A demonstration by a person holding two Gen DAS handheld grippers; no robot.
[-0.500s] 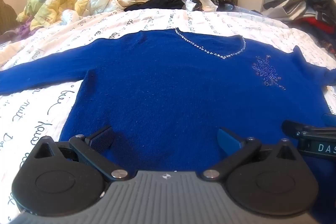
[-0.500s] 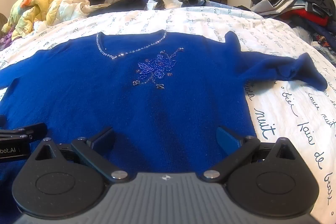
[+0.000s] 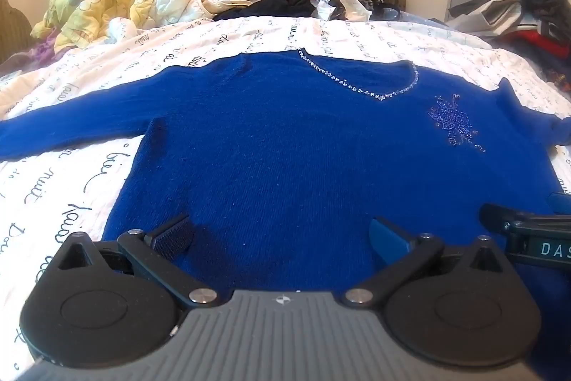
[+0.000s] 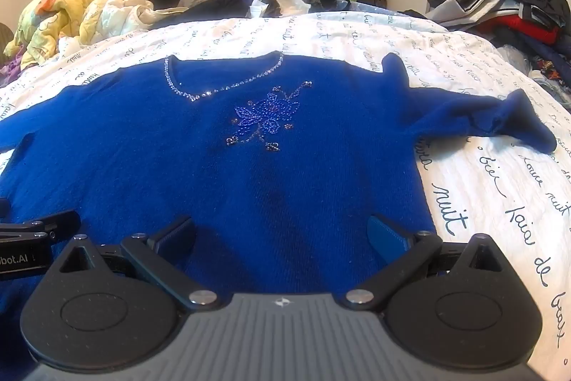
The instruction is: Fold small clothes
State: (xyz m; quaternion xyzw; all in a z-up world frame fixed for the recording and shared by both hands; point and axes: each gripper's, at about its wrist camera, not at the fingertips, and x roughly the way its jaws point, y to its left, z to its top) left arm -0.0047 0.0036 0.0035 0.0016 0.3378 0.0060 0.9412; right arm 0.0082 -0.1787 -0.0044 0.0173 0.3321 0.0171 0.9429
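A blue sweater [image 3: 285,145] lies flat, face up, on the bed [image 3: 53,202], both sleeves spread out. The left hand-held gripper [image 3: 282,234] hovers over its hem, released and empty. Just beside it, the right hand-held gripper [image 4: 282,232] hovers likewise, jaws wide, grasping nothing.

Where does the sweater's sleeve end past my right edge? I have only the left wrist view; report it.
Observer: The sleeve lies stretched out on the bedspread, and its cuff is bunched and folded over.
Operator: Now give me the right gripper's jaws.
Observer: The right gripper stands wide open over the lower part of the sweater, with nothing gripped.
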